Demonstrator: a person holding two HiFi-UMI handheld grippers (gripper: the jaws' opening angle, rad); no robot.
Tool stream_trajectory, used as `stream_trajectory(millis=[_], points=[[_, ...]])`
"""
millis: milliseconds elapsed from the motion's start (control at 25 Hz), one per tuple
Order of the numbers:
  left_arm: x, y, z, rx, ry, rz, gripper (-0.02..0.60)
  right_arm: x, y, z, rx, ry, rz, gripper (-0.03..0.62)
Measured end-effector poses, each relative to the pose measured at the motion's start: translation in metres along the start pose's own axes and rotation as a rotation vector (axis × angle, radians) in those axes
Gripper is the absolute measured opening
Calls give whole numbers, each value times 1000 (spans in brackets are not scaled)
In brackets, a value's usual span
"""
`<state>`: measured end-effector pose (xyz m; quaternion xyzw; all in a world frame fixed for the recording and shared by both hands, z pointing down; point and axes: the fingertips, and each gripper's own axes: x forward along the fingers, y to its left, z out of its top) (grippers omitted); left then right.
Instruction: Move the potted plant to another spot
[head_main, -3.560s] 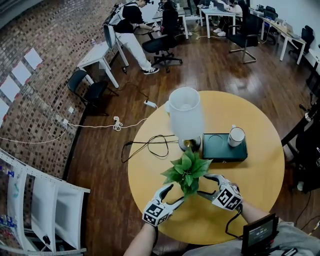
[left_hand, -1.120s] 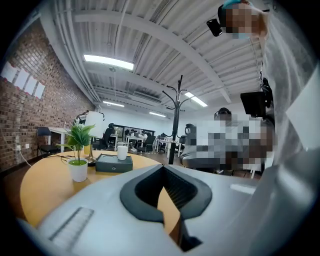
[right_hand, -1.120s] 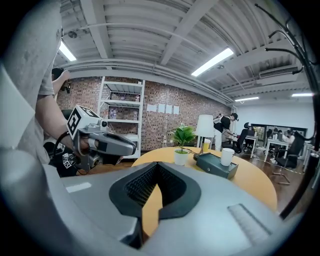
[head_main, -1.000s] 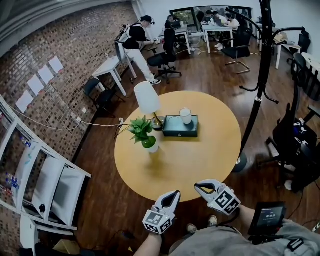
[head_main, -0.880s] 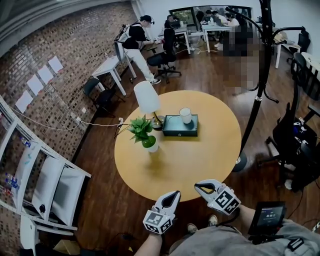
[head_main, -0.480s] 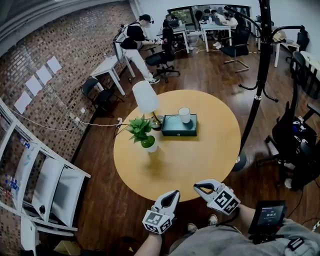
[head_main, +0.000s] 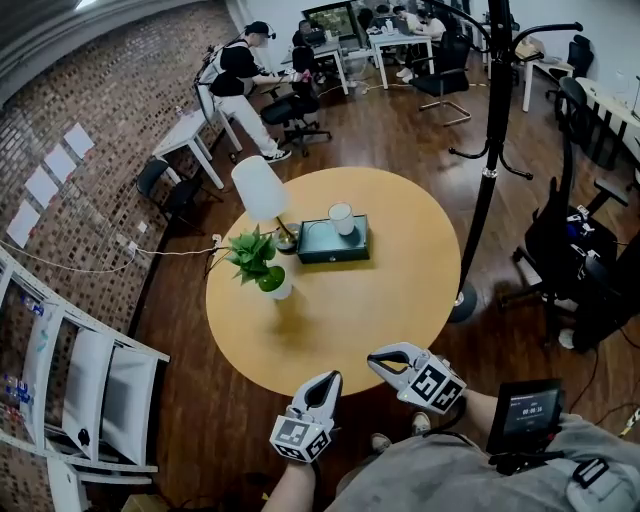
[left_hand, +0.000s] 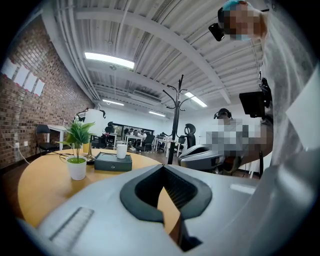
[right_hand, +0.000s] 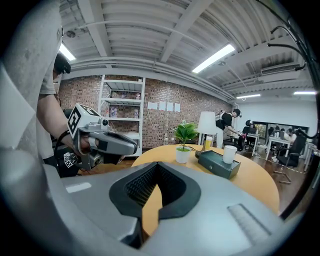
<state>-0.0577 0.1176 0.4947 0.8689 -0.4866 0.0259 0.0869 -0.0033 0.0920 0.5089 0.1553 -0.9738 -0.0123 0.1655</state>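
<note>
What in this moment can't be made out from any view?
- White cup on the dark green box: contents too small in head view, hidden by its wall in both gripper views.
- Black waist-worn screen: readout too small, head view.
- White sheets on brick wall: print too small.

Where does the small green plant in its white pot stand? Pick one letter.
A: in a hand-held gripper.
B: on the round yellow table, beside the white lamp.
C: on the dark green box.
B: the small green plant in its white pot stands on the round yellow table, beside the white lamp.
</note>
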Motion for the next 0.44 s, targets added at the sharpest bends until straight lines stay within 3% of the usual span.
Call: stream_trajectory(millis=[440], points=[[3, -3, 1, 0, 9, -28, -2, -3, -1, 0, 4, 15, -13, 6]])
